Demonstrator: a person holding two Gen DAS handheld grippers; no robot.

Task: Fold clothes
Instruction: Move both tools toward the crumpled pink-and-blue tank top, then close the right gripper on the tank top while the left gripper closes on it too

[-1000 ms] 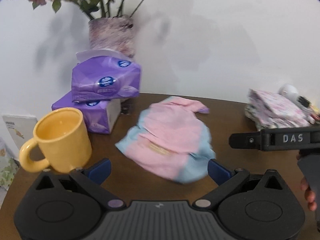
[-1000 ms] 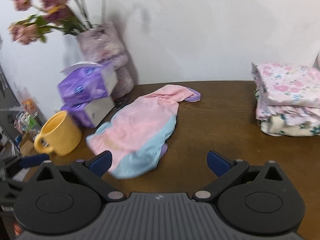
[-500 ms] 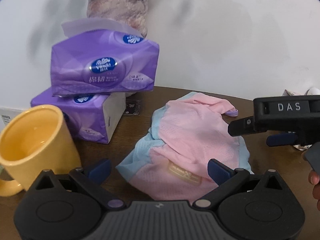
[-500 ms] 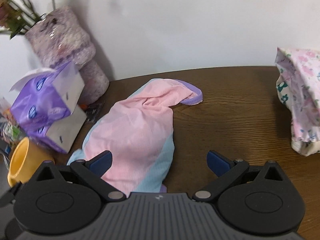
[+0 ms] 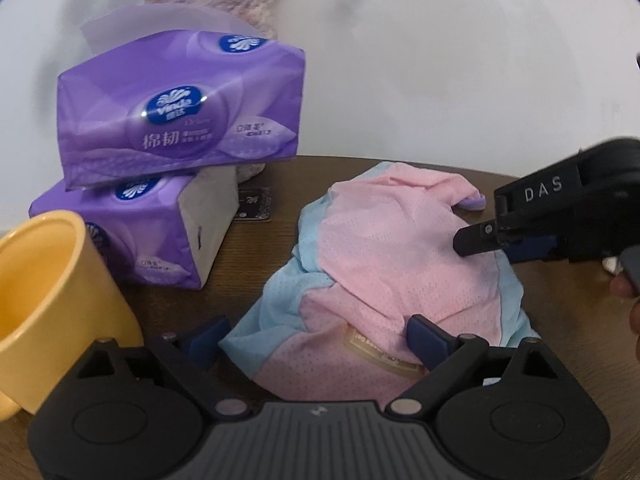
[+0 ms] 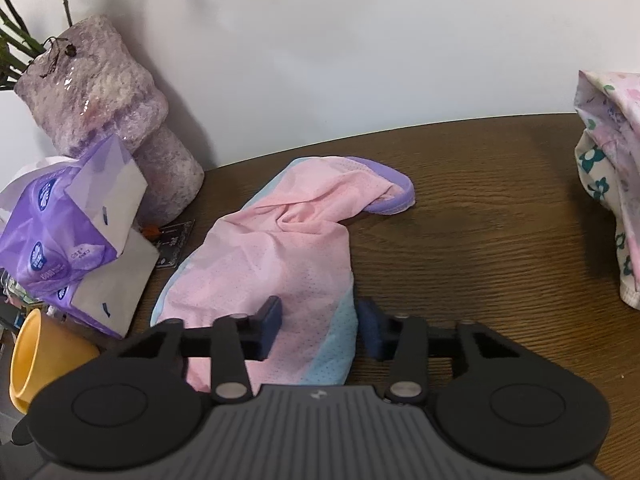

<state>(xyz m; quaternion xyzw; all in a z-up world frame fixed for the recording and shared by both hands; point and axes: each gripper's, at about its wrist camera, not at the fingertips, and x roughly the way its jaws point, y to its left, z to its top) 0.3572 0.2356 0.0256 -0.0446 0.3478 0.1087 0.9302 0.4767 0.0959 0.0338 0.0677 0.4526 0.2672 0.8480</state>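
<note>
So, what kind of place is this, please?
Probably a home room: a wooden table against a white wall, with stacked tissue packs, a yellow mug, a flower vase and folded floral clothes.

On the desk (image 6: 480,208) there was one pink and blue garment (image 6: 276,256), crumpled. Two purple tissue packs (image 5: 180,116) were stacked one on the other. There was one yellow mug (image 5: 44,300), one mottled purple vase (image 6: 104,96), and one small dark card (image 5: 254,209) lying flat. One stack of floral folded clothes (image 6: 608,184) sat at the right edge. Two tools showed: the left tool (image 5: 316,338) and the right tool (image 6: 318,322).
</note>
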